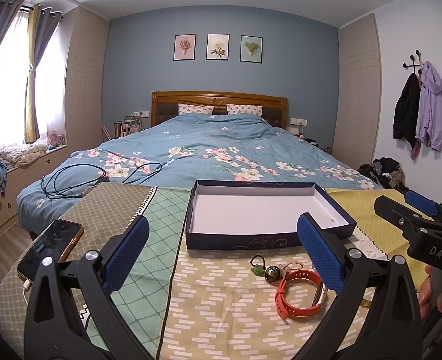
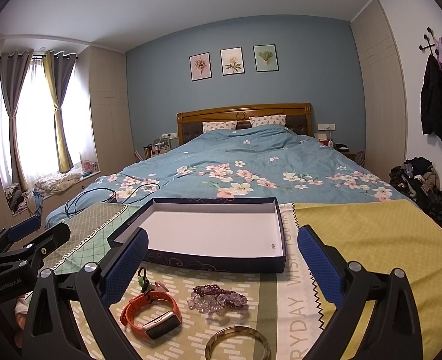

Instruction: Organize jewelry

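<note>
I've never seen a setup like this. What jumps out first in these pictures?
Probably the open dark blue box with its white inside, lying on the patterned cloth at the foot of the bed. In front of it lies scattered jewelry: an orange watch, purple bead bracelets and a bangle. Both grippers, left and right, hang open above it all.

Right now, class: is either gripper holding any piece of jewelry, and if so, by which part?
Nothing is held. The left gripper and the right gripper are both open, above the cloth, with the orange watch lying untouched.
</note>
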